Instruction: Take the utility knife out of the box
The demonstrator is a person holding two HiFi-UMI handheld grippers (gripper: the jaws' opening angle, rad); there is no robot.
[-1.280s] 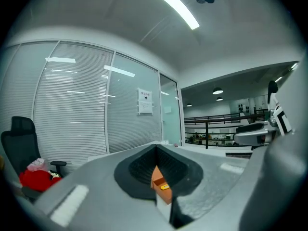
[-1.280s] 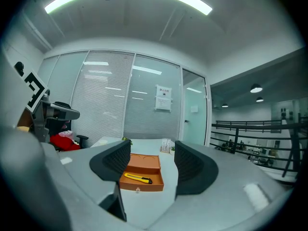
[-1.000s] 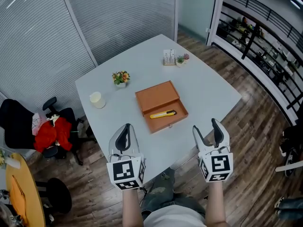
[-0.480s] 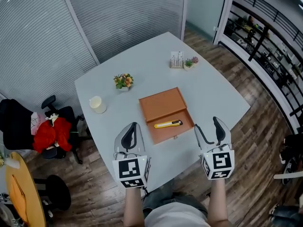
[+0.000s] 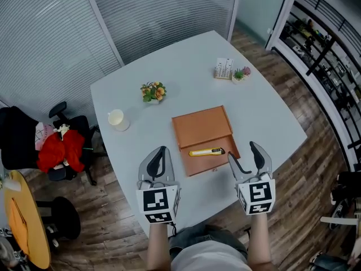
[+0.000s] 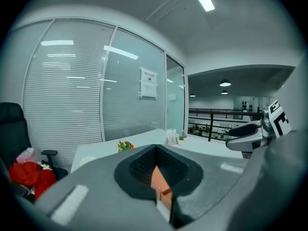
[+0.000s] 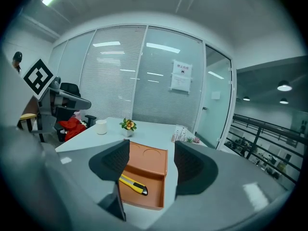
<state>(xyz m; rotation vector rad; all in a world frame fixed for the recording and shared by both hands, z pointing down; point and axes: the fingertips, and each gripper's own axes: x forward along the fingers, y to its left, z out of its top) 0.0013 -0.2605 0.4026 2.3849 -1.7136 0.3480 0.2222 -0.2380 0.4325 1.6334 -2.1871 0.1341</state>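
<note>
Black-padded fingers (image 7: 111, 161) of our right gripper (image 5: 243, 154) stand well apart and hold nothing. Through the gap we see the yellow utility knife (image 7: 133, 184) lying in the nearer half of the open orange box (image 7: 149, 163). Our left gripper (image 5: 160, 151) has its fingers (image 6: 139, 165) closed together, with nothing gripped. Both grippers hover at the near edge of the grey tabletop (image 5: 169, 75), just short of the box. Beyond the box stand a small flower pot (image 5: 154, 91) and a white cup (image 5: 117, 118).
</note>
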